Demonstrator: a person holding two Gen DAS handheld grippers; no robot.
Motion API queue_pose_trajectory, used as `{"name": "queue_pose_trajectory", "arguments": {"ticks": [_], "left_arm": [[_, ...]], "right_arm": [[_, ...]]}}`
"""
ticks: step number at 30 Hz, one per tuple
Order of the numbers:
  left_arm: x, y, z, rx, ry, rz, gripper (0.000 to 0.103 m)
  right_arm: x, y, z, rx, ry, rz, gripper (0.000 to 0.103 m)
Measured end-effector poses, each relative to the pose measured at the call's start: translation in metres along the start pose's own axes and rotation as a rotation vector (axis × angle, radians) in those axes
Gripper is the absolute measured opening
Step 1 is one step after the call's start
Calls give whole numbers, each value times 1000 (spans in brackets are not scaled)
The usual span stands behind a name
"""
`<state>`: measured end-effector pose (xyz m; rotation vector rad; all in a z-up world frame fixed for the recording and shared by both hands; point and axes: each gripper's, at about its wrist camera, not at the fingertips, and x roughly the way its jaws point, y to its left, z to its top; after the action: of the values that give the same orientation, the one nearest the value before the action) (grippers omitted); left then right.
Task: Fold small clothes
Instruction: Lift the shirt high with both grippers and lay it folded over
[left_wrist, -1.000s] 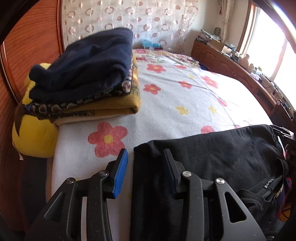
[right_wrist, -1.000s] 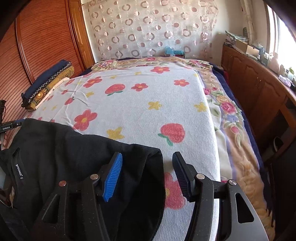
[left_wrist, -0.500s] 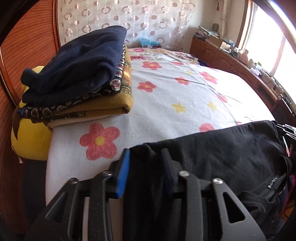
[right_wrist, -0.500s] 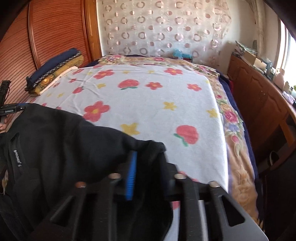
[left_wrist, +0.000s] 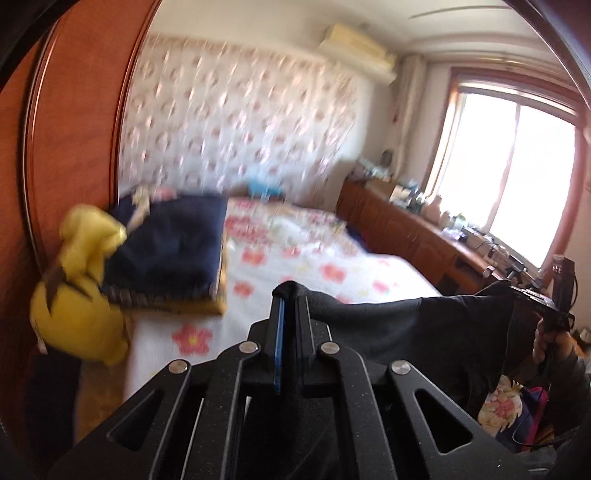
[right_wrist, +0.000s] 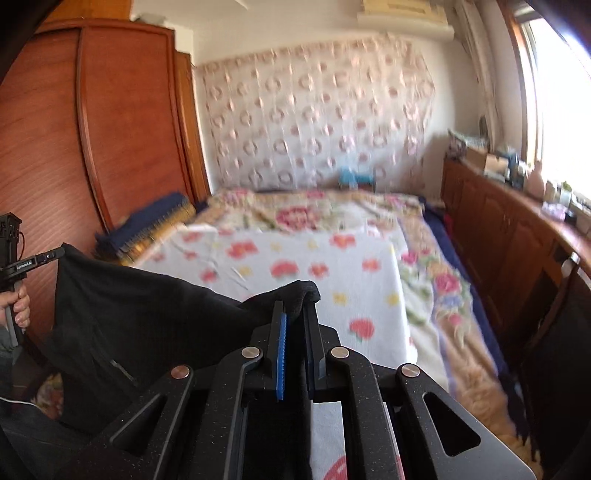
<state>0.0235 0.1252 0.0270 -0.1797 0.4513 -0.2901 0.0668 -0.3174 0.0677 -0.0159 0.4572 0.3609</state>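
Left wrist view: the left gripper pinches a corner of the black garment, a soft matte knit stretched above the floral bedspread. The right gripper clamps the opposite corner, cloth bunched thick between its blue ribbed pads.

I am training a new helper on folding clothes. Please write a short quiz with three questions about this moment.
1. True or false: both tools are shut on the black garment.
2. What lies under the navy cloth? A) yellow blanket B) a book
3. Fill in: the garment hangs ___ the bed.

Key: 1 true: left tool and right tool pinch it. 2 A. 3 above.
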Motion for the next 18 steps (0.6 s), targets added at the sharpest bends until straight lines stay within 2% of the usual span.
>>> {"name": "queue_pose_trajectory", "arguments": {"ticks": [7, 13, 18], "left_arm": [[-62, -25, 50, 72, -162, -81, 5], [-110, -45, 84, 153, -290, -78, 5], [-146, -50, 119, 190, -402, -76, 5]], "right_arm": [[-77, 6, 38, -36, -158, 10, 7], [-144, 16, 65, -93, -303, 26, 7], [-193, 22, 88, -132, -442, -8, 7]]}}
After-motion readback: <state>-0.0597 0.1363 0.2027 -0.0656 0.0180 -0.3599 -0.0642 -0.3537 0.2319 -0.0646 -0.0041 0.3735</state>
